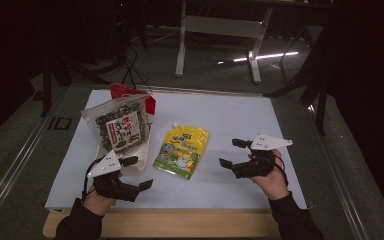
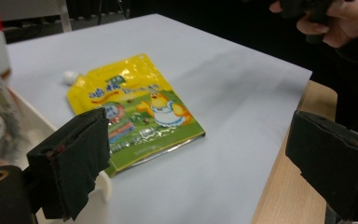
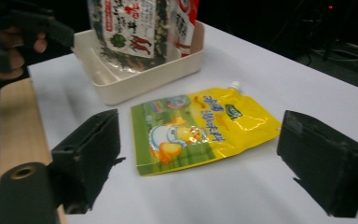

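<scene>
Dim room, white sheet (image 1: 240, 120) over a wooden table (image 1: 180, 225), whose bare edge runs along the near side.

Near edge: left gripper (image 1: 139, 172) sits at the sheet's front left, jaws wide apart, nothing between them. It points toward the middle of the sheet; one jaw is just beside the tray's near corner. Right gripper (image 1: 232, 153) is at the front right, jaws also wide, nothing held. Both hover near the sheet, well apart from each other, with the pouch between them.

Middle: yellow-and-green pouch (image 1: 181, 149) lies flat on the sheet, white spout cap (image 1: 175, 125) at the far end, green band at the near end. Neither gripper touches it. In the left gripper view the pouch (image 2: 135, 109) lies ahead between the jaws; same in the right gripper view (image 3: 200, 126). Open path to it from both sides.

Left of the pouch: cream tray (image 3: 140, 77), just beside it, not touching. A clear bag with dark contents and a red-and-white label (image 1: 121, 126) stands tilted in the tray, with a red packet (image 1: 130, 94) behind it. Both stick up above the tray wall.

Far: grey floor, white frame legs (image 1: 220, 40), cables (image 1: 132, 65) trailing on the floor, dark stands at the sides.
</scene>
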